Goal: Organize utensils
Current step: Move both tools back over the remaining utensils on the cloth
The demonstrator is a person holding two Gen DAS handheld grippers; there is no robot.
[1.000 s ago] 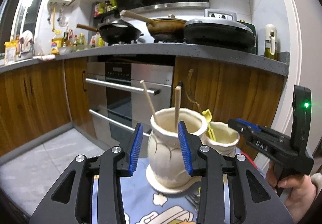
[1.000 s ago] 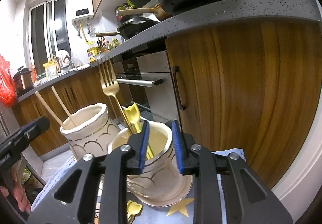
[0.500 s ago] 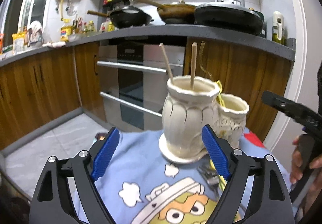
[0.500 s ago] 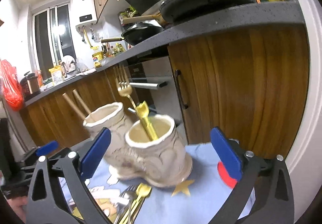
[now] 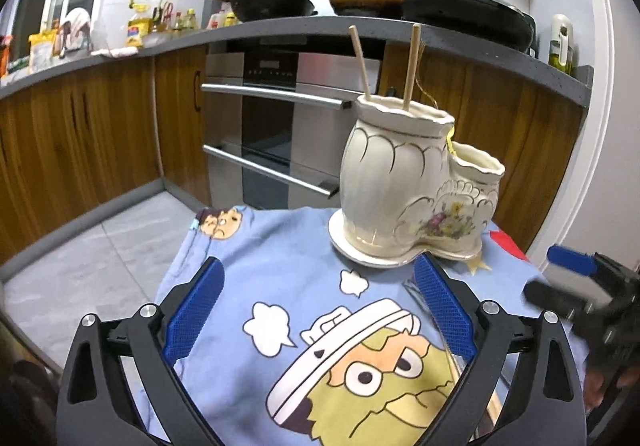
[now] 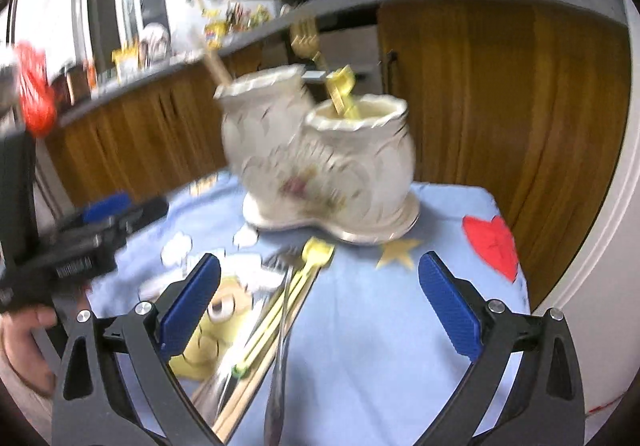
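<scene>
Two claws, left claw (image 5: 316,314) still opening and right claw (image 6: 320,304) wide, hold nothing; we see loose utensils (image 6: 280,310) lying lengthwise between the right's jaws, pointing toward the holder (image 6: 328,161) at the table's far edge.

Glossy ceramic holder (image 5: 404,181), wooden chopsticks (image 5: 411,65), matt cloth (image 5: 280,258)

Each view rides on its own claw and looks forward and somewhat down along the fingers, which fill the lower frame. The left view faces the holder (image 5: 416,185) from close by, upper right of centre, with the oven behind. The right view, blurred, meets the same holder (image 6: 320,153) near mid-frame from its other side. Both share the blue cloth (image 5: 288,266) on the surface, and each catches the other claw at its edge.
</scene>
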